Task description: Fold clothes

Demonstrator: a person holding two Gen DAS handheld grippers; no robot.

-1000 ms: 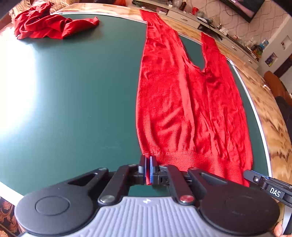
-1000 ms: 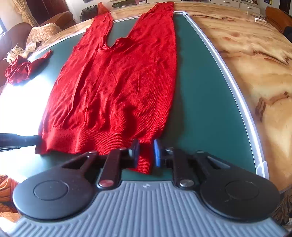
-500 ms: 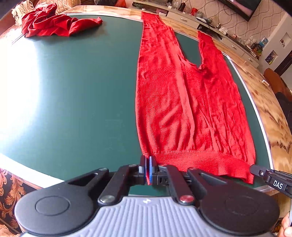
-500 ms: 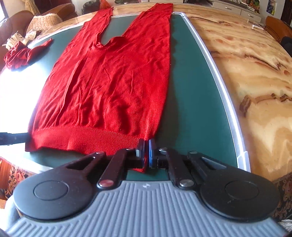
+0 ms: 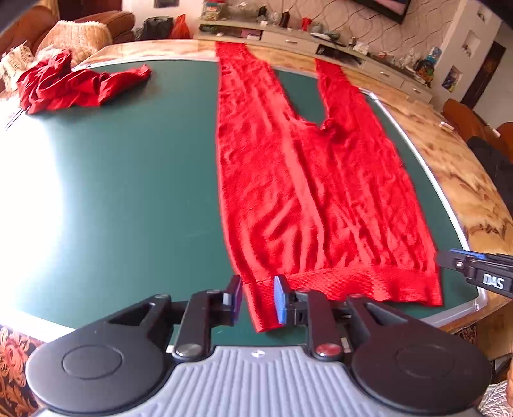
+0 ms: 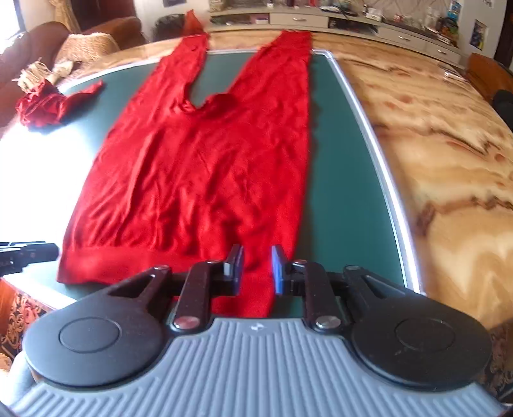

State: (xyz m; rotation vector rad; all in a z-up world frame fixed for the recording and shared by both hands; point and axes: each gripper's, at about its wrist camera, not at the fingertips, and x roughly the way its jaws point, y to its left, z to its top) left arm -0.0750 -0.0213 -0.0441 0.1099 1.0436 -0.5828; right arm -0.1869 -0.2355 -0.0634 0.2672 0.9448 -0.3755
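Across the dark green table mat [image 5: 112, 192] we see our flat red knitted sweater [image 5: 304, 192], sleeve ends cut off; left gripper [image 5: 256, 300] and right gripper [image 6: 256, 268] gape around its hem corners.

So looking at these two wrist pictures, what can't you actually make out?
- Left wrist view: the sweater's near corner runs behind the left gripper.
- Right wrist view: the hem corner is covered by the right gripper.
- Both views: the crumpled red cloth is too bunched to identify.
- Shelf clutter: too small and blurred.
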